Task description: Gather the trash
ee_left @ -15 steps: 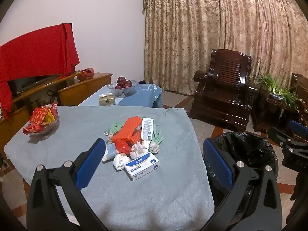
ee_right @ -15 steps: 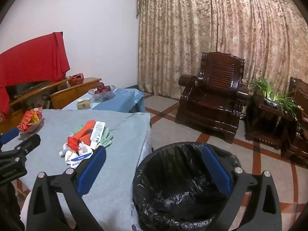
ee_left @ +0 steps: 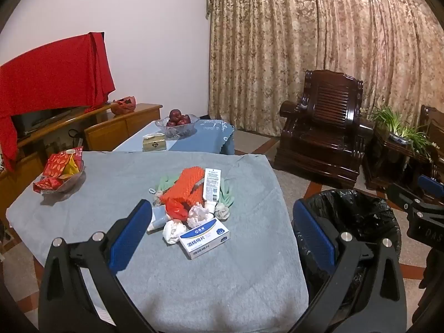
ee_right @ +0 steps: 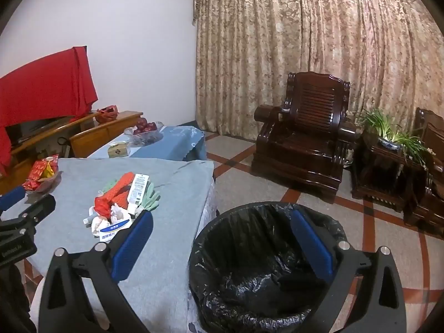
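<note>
So far nothing has been picked up: the job looks to be at its very start, the approach to the first piece. The left gripper hangs above the near edge of the grey-clothed table with its blue pads spread wide and nothing between them, aimed at the trash pile in the middle of the cloth. Nearest in that pile lies a white and blue box of alcohol pads, with crumpled tissues touching its far left side; behind them sit a red wrapper, an orange knobbly net sleeve, a flattened white tube and what may be pale green gloves, though the view is too small to be sure. The right gripper, also spread and empty, hovers over the black-lined trash bin standing on the floor just right of the table. Next, I judge, the left gripper must go forward and down to straddle the box, close on its sides, then carry it right to the bin.
</note>
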`<state>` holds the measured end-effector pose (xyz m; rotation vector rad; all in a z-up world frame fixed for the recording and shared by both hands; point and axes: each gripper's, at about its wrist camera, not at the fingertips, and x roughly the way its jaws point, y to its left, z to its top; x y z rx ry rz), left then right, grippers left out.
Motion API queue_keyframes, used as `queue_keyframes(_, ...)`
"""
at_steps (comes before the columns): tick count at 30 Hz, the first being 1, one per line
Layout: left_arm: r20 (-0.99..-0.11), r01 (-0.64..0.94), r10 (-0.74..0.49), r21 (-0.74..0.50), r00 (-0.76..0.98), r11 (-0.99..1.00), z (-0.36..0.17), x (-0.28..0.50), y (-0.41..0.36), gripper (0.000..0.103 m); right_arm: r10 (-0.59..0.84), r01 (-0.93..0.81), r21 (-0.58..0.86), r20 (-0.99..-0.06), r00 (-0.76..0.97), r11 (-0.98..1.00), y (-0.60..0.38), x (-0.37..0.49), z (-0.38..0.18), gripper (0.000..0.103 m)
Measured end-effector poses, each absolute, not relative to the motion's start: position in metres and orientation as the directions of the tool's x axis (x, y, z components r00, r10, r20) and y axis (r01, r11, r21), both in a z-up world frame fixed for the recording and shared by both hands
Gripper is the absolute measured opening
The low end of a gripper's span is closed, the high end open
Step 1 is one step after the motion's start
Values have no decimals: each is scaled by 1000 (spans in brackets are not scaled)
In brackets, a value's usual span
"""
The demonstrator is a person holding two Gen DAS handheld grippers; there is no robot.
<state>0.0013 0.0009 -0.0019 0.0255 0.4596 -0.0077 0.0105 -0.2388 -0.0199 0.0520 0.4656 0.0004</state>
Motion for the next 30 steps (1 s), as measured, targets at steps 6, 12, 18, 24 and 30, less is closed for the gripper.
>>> queue_keyframes(6, -447, 12, -2, 20, 894, 1000, -7, 6, 3, 98, 11, 14, 51, -452, 892, 999, -235, 12, -18, 97)
queue_keyframes(12, -446, 12, -1, 23, 895, 1000, -9, 6, 8, 98, 9, 15, 49, -454, 891, 999, -234, 14, -22, 97)
queue_keyframes(18, -447, 12, 0, 23, 895, 1000, -11, 6, 5, 98, 12, 11, 47, -454, 891, 999, -234, 14, -22, 97)
queue_keyframes(24, -448, 10, 1, 21, 894, 1000, -12, 6, 3, 98, 11, 11, 45, -457, 889, 999, -227, 18, -23, 97)
queue_keyframes(30, -450, 11, 0, 21, 893, 1000, -11, 6, 4, 98, 12, 10, 45, -458, 889, 999, -227, 19, -23, 97)
